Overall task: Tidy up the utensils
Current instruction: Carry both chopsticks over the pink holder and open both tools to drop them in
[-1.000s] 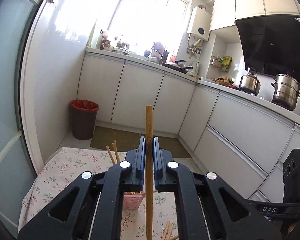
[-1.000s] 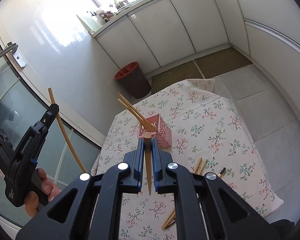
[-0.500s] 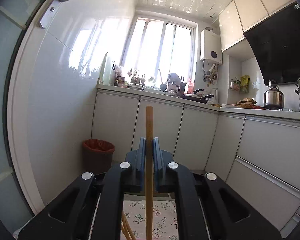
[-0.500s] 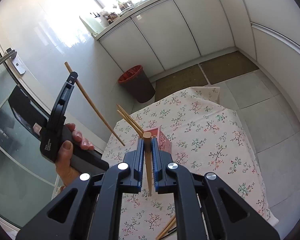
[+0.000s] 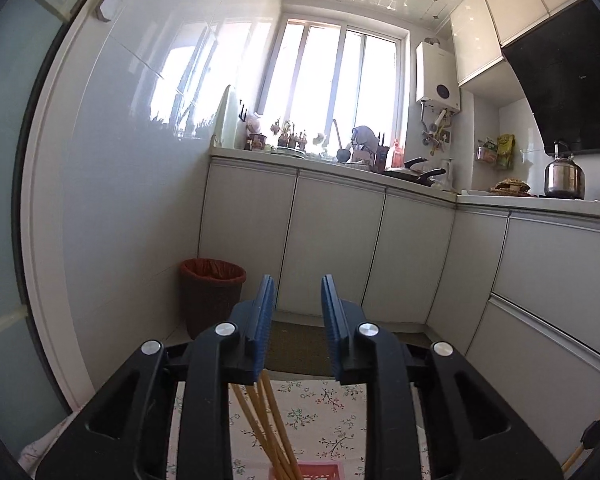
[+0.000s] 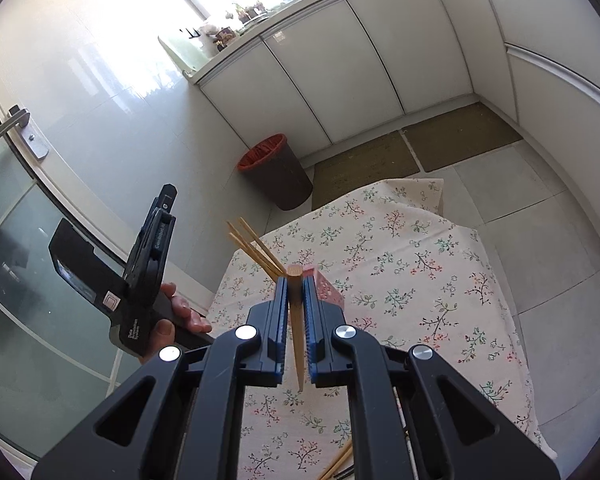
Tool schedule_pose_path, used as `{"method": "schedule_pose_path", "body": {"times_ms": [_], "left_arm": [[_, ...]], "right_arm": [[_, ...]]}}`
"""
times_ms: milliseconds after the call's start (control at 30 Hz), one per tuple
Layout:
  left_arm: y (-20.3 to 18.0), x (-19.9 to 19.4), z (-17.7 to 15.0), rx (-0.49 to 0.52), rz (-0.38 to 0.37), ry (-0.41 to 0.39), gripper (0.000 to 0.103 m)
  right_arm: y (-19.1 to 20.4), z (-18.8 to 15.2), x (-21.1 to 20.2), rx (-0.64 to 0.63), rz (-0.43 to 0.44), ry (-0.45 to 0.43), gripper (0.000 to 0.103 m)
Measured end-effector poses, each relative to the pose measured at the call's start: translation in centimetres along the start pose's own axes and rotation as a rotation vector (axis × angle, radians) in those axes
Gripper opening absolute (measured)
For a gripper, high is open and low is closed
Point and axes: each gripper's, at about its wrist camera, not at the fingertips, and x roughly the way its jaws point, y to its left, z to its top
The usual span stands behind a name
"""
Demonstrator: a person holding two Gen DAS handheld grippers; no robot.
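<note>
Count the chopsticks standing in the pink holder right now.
3 chopsticks stand in the pink holder, leaning toward the trash bin side. The right tool blocks part of the holder, so another may be hidden.

From my remote station: the holder (image 6: pixel 327 285) stands on the table (image 6: pixel 400 264), toward its left part, with three chopsticks (image 6: pixel 256 246) in it leaning up and to the left. The left gripper (image 6: pixel 162 216) is raised left of the holder, off the table edge. The right gripper (image 6: pixel 295 300) sits in front of the holder with one chopstick (image 6: pixel 296 320) between its fingers. Loose chopsticks (image 6: pixel 338 462) lie on the table's near part. The bin (image 6: pixel 276 170) stands on the floor behind the table, against the cabinets (image 6: pixel 340 68).
</note>
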Motion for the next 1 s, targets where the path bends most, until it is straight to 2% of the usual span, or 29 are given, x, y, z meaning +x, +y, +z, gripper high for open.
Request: {"method": "schedule_pose_path", "body": {"times_ms": [100,200,300,367,433,500,633,700,833,1000], "left_arm": [[0.4,-1.2,1.4,0.040,0.053,0.030,0.029],[1.4,-2.1,1.6,0.072,0.097,0.109,0.030],[2.8,-2.6,1.0,0.062,0.129,0.210,0.032],[4.0,-3.1,0.2,0.049,0.152,0.278,0.042],[5.0,-3.8,-0.3,0.039,0.173,0.315,0.045],[5.9,-4.0,-0.9,0.039,0.181,0.388,0.047],[7.6,-3.9,-2.1,0.010,0.136,0.535,0.048],[7.7,-3.9,-2.3,0.014,0.125,0.563,0.050],[8.1,-4.4,-2.1,0.010,0.127,0.561,0.061],[8.2,-3.9,-1.7,0.004,0.117,0.565,0.061]], "right_arm": [[1.9,0.8,-1.5,-0.018,0.025,-0.028,0.008],[4.0,1.8,-3.0,-0.040,0.043,-0.068,0.008],[5.9,3.0,-3.9,-0.057,0.049,-0.102,0.009],[7.0,3.9,-4.1,-0.067,0.049,-0.121,0.009],[8.1,4.5,-4.2,-0.079,0.046,-0.140,0.009],[9.1,5.0,-4.0,-0.098,0.037,-0.161,0.009],[10.4,5.7,-3.0,-0.112,0.026,-0.174,0.009],[10.8,5.9,-2.6,-0.126,0.011,-0.186,0.009],[11.4,6.4,-1.8,-0.154,-0.014,-0.216,0.009],[11.2,6.5,0.3,-0.181,-0.057,-0.221,0.009]]}}
